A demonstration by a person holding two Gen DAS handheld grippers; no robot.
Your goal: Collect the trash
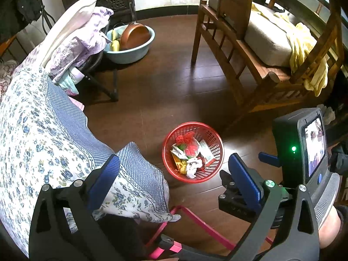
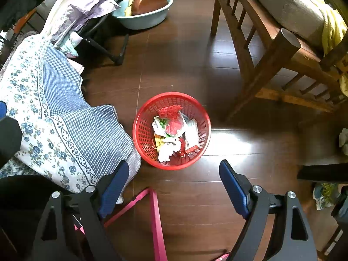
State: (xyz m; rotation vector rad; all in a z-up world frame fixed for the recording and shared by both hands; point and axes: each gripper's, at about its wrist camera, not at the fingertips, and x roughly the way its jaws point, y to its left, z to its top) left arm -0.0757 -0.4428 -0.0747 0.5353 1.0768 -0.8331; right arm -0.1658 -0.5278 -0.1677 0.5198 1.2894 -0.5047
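A red plastic mesh basket stands on the dark wood floor. It holds trash: crumpled white paper, wrappers, a white and red packet and red netting. My left gripper is open and empty, above the floor just near the basket. My right gripper is open and empty, hovering just near the basket's front rim. The right gripper's body with its lit screen shows at the right of the left wrist view.
A bed with a blue floral cover fills the left. A wooden bench with cushion and yellow cloth stands right. A blue basin with a copper pan sits behind. A pink metal frame lies below.
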